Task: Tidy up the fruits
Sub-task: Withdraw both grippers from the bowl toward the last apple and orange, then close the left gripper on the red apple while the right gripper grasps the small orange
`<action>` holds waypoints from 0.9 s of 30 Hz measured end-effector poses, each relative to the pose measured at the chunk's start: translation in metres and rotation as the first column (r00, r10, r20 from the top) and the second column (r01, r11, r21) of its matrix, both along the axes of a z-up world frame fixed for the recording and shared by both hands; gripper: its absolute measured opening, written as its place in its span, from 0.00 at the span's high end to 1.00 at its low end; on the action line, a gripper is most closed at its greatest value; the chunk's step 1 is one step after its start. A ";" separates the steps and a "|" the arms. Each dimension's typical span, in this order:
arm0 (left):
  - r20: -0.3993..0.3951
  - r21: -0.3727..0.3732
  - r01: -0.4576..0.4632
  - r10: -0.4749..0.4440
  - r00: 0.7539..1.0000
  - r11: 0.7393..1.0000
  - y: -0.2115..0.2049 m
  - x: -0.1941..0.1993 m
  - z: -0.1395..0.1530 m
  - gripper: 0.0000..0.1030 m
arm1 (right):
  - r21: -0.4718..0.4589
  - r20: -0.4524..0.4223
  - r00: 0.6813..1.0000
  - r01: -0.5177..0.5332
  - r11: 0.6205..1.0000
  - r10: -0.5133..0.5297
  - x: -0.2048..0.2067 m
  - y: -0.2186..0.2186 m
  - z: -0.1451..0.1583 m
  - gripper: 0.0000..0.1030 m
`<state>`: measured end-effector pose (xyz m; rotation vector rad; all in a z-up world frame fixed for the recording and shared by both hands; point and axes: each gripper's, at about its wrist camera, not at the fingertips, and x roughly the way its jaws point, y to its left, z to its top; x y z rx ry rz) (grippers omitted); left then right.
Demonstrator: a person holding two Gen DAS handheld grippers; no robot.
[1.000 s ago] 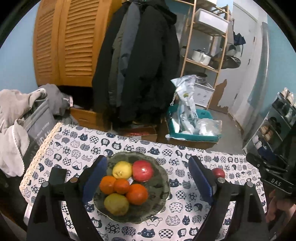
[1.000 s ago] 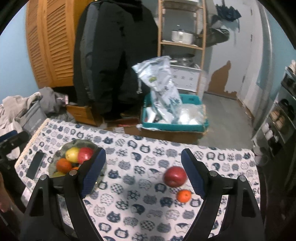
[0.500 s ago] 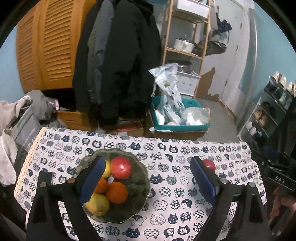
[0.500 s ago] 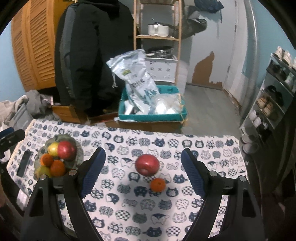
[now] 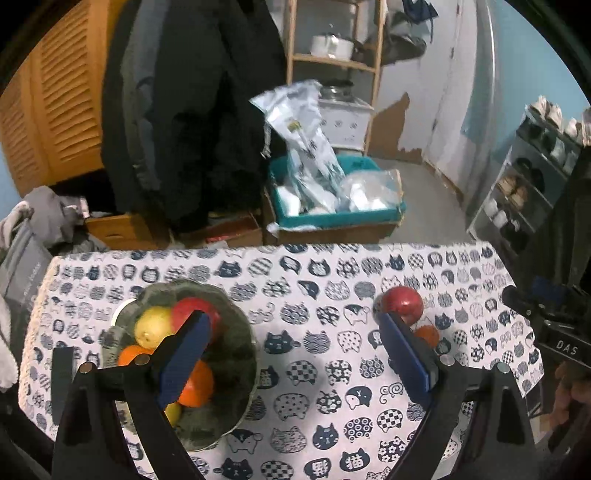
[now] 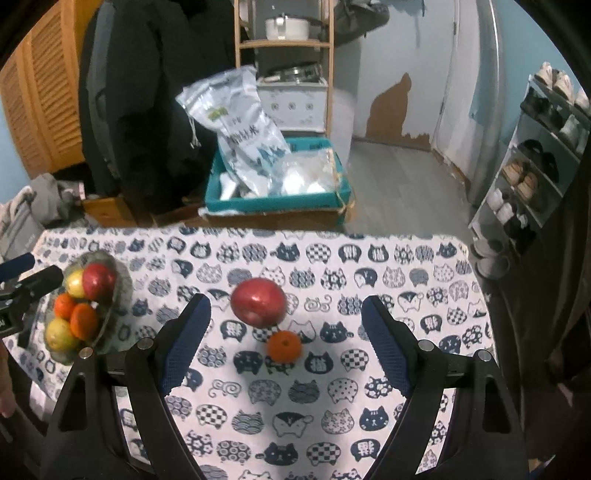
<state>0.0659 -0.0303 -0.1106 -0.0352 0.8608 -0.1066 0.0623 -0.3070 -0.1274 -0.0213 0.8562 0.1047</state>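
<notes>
Right tool (image 6: 284, 332) open, nothing between the pads, aimed down at the bench (image 6: 424, 266). Red apple (image 6: 258, 302) lying dead ahead between the two finger lines, slightly toward the left finger; small orange (image 6: 284, 345) just nearer the tool, touching or almost touching the apple's near side, centred in the gap. Both fruits round, so no long axis to align with; approach straight down and forward judged sufficient. Left tool (image 5: 295, 354) also open and empty, jaws having just widened; left pad (image 5: 184, 354) hanging over the green bowl (image 5: 236, 398), right pad (image 5: 404, 354) overlapping the same apple (image 5: 402, 304) and orange (image 5: 426, 335) in that view. Bowl at the left end of the bench, already holding a red apple (image 6: 99, 282), a yellow-green fruit (image 6: 75, 283), two oranges (image 6: 79, 317) and another yellow fruit (image 6: 61, 334). Loose pair well apart from the bowl, nearer the right hand: right tool judged the natural one for the pick, orange likely first since closer. Risk: either fruit rolling if nudged by a pad. Surface: cloth printed with cat heads, flat, otherwise bare around the pair. Room: dark coats (image 6: 147, 92) on a louvred wardrobe (image 6: 40, 96), teal crate (image 6: 277, 199) with plastic bags on the floor, wooden shelf with a pot (image 6: 286, 26), shoe rack (image 6: 532, 166) at right.
</notes>
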 end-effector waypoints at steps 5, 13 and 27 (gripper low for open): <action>-0.043 0.012 0.020 -0.020 0.999 1.000 -0.016 0.014 -0.023 0.09 | 0.027 -0.074 0.997 0.008 1.000 -0.006 0.013 -0.008 -0.032 0.19; -0.140 0.045 0.027 -0.020 0.990 0.999 -0.033 0.033 -0.071 0.09 | 0.063 -0.199 0.980 0.044 0.997 -0.030 0.034 -0.022 -0.089 0.19; -0.232 0.086 0.044 -0.022 0.972 0.995 -0.047 0.052 -0.126 0.09 | 0.061 -0.330 0.944 0.011 0.998 0.010 0.054 -0.009 -0.159 0.25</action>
